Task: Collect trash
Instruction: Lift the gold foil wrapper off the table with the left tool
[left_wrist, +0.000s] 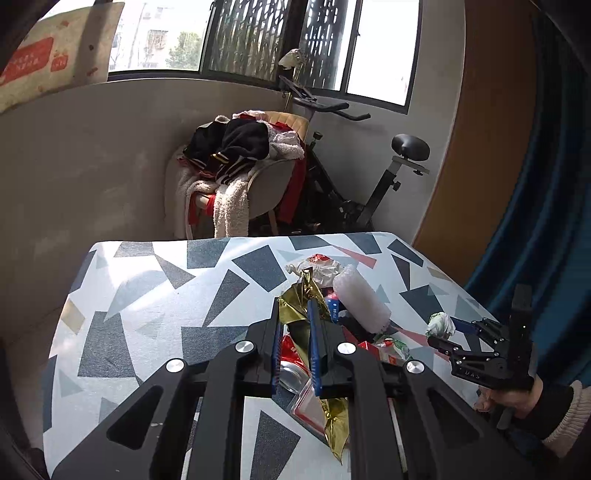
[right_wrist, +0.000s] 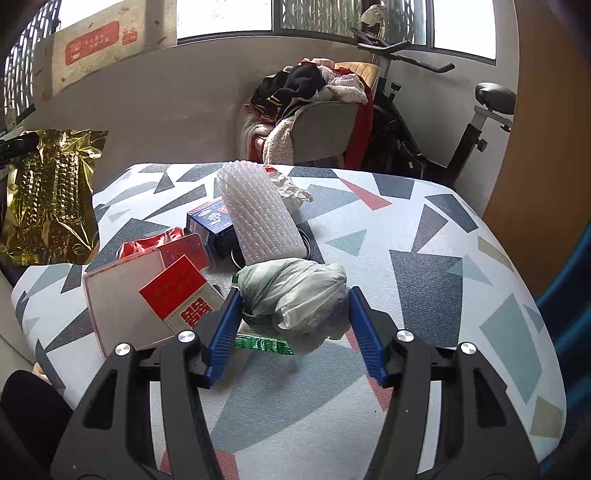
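My left gripper (left_wrist: 294, 310) is shut on a crinkled gold foil wrapper (left_wrist: 306, 284), which hangs from its blue pads above the trash pile. In the right wrist view the same gold wrapper (right_wrist: 51, 195) shows lifted at the far left. A crumpled white-and-green plastic bag (right_wrist: 295, 284) sits between the blue pads of my right gripper (right_wrist: 294, 295), and both pads press on its sides. From the left wrist view, the right gripper (left_wrist: 443, 328) holds that wad (left_wrist: 441, 323) just above the table at the right, with a hand behind it.
On the patterned table (right_wrist: 443, 258) lie a white foam net sleeve (right_wrist: 258, 218), a blue box (right_wrist: 210, 221), a red-and-white carton (right_wrist: 177, 291), a crushed red can (right_wrist: 147, 243) and a green wrapper (right_wrist: 262, 343). Beyond stand a clothes-piled chair (right_wrist: 321, 110) and an exercise bike (right_wrist: 461, 129).
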